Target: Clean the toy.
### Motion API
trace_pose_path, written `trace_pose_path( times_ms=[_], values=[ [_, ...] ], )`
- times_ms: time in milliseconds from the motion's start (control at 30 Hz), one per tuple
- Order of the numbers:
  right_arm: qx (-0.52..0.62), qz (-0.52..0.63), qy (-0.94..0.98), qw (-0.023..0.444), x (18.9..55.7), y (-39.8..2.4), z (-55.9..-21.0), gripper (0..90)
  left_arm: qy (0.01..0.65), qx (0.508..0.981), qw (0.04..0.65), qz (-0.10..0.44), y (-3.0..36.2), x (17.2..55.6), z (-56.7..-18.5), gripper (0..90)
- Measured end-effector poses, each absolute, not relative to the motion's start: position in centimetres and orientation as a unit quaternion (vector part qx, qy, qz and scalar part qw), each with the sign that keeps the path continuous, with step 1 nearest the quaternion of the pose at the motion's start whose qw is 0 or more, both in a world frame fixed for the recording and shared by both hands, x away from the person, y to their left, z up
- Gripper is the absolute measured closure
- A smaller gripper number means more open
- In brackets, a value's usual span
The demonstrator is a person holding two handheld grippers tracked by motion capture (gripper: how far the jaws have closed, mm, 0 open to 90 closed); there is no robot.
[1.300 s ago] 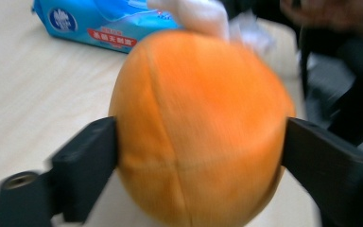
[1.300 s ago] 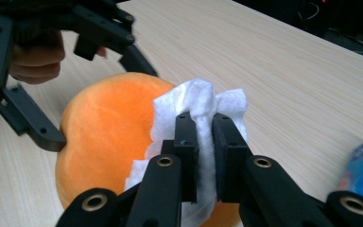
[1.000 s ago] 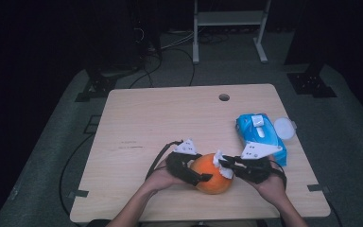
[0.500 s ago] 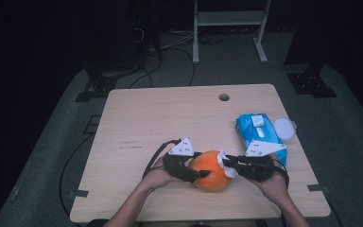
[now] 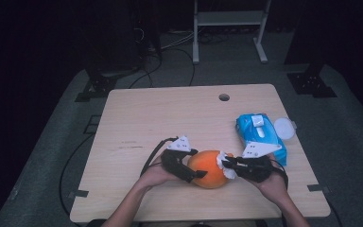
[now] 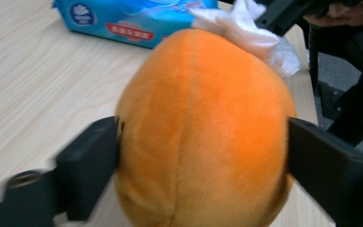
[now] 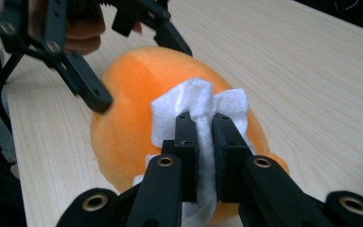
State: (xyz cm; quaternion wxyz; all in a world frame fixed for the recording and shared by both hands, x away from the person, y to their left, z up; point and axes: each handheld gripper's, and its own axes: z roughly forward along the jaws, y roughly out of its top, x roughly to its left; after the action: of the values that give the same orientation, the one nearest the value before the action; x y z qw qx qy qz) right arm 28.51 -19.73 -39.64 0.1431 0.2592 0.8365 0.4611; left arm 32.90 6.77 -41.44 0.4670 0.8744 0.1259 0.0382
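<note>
Wiping was under way: left gripper [image 5: 194, 171] had just reopened its jaws, apparently still steadying the orange plush ball [image 5: 210, 168] near the table's [image 5: 160, 113] six-o'clock edge, while right gripper [image 7: 203, 137] pinched a white wipe [image 7: 196, 101] against it.

Mid-frame, the right gripper [image 7: 203, 142] pinches a white wipe [image 7: 196, 101] against an orange plush ball [image 7: 127, 123]; the left gripper [image 7: 123, 61] grips the ball from the upper left.
</note>
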Motion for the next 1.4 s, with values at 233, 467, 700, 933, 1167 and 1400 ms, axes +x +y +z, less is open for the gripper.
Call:
trace_pose_path(
  times_ms=[233, 467, 700, 933, 1167, 1400],
  values=[
    [0.207, 0.473, 0.841, 0.164, 26.9, -17.1, -38.3, 81.2, 0.055, 0.885, 0.454, 0.09, 6.1, 31.5, -41.0, 28.8],
    [0.255, 0.457, 0.835, 0.17, 28.4, -19.6, -39.2, 81.2, 0.117, 0.875, 0.467, 0.062, 7.0, 32.9, -41.4, 18.4],
    [0.246, 0.46, 0.837, 0.165, 27.9, -18.6, -39.1, 81.2, 0.105, 0.882, 0.457, 0.057, 5.9, 32.2, -41.1, 17.7],
    [0.222, 0.47, 0.839, 0.164, 27.4, -17.5, -38.5, 81.1, 0.089, 0.883, 0.455, 0.071, 6.3, 32.0, -40.9, 22.6],
    [0.248, 0.47, 0.832, 0.158, 28.1, -18.9, -39.1, 81.2, 0.119, 0.88, 0.456, 0.062, 5.6, 32.0, -40.7, 17.2],
    [0.218, 0.462, 0.848, 0.141, 27.6, -17.0, -38.9, 81.3, 0.126, 0.886, 0.441, 0.072, 5.3, 31.8, -40.7, 16.9]
  ],
)
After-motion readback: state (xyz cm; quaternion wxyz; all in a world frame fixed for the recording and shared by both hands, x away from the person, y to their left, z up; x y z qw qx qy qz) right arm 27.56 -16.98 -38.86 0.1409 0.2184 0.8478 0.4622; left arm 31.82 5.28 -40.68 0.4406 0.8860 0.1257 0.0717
